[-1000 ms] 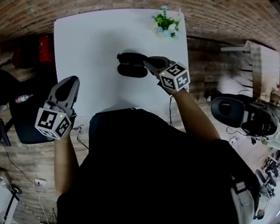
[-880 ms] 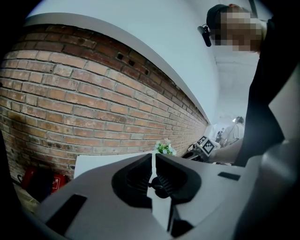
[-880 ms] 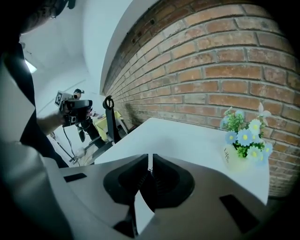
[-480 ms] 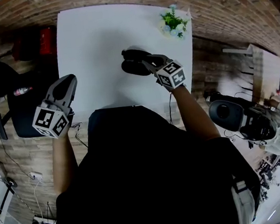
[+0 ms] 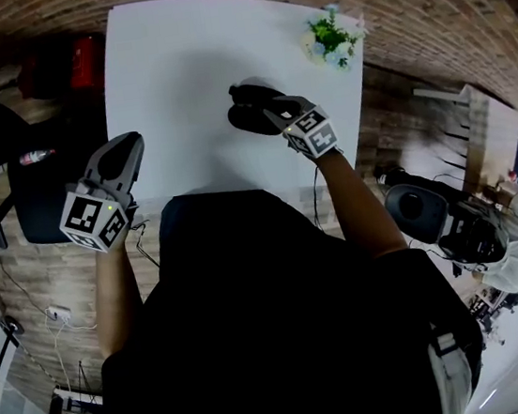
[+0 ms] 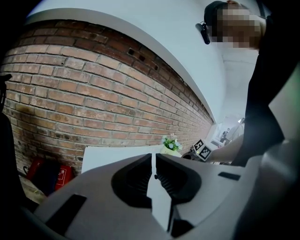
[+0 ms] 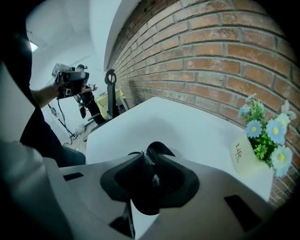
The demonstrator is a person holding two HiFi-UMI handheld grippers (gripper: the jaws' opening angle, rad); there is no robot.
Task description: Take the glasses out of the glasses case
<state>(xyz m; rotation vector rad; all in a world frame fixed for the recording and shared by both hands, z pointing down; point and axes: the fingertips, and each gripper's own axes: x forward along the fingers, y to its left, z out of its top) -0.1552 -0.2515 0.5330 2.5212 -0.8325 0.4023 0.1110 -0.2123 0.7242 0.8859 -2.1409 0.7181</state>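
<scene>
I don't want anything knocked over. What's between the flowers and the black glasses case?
Nothing: only bare white table lies between the flowers and the glasses case, as the head view shows.

1. Head view — the glasses case [image 5: 248, 108] reads as one dark mass on the table [image 5: 174, 61]. Its near end lies under the right gripper [image 5: 270, 112], and lid, shell and contents cannot be told apart.
2. Right gripper view: the jaws are opening with that dark mass between them. The black pads merge with it, so contact cannot be told, and its lower part is hidden.
3. The flower pot [image 7: 244, 154] shows "Life"; the print beneath is too small to read.
4. Left gripper view — the left gripper [image 6: 153, 158] blocks most of the table.
5. In the head view, the person's torso [image 5: 274, 322] hides the table's near edge.
</scene>
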